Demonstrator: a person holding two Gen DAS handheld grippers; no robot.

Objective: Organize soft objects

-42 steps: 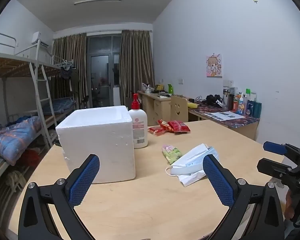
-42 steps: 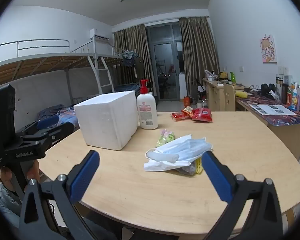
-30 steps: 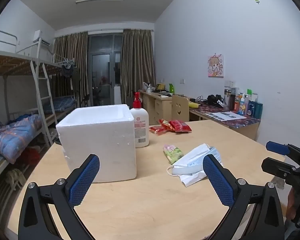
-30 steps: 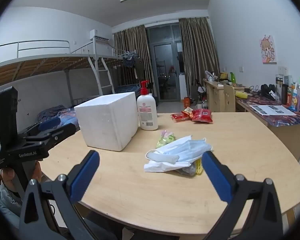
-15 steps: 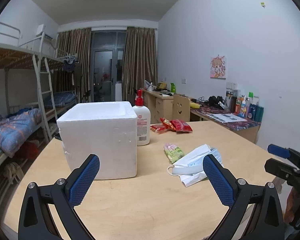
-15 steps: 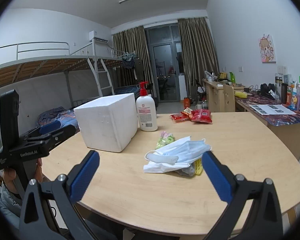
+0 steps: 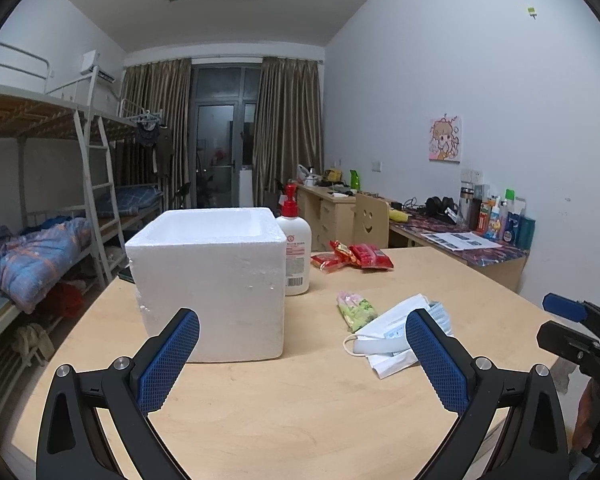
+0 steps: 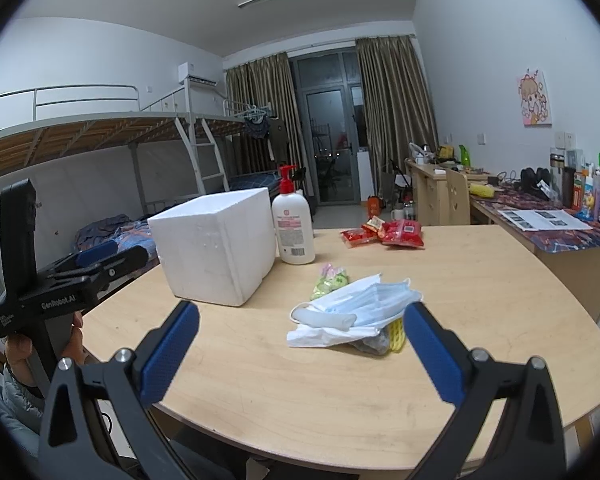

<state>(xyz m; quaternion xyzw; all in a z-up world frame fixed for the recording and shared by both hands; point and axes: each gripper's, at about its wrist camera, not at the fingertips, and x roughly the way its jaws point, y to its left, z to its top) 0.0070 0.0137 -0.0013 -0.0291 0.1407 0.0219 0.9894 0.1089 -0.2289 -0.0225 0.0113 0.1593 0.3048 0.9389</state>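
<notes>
A white foam box, open at the top, stands on the round wooden table. To its right lies a pile of blue face masks on white packaging, with a yellow item under it. A small green-pink packet lies behind the pile. Red snack packets lie at the far side. My left gripper is open above the near table edge, empty. My right gripper is open before the masks, empty.
A white pump bottle with a red top stands right behind the box. Bunk beds line the left wall, desks the right. The other gripper appears at each view's side, held by a hand.
Both views have shifted only slightly; the left camera has tilted up a little. The objects on the table have not moved and both grippers stay open.
</notes>
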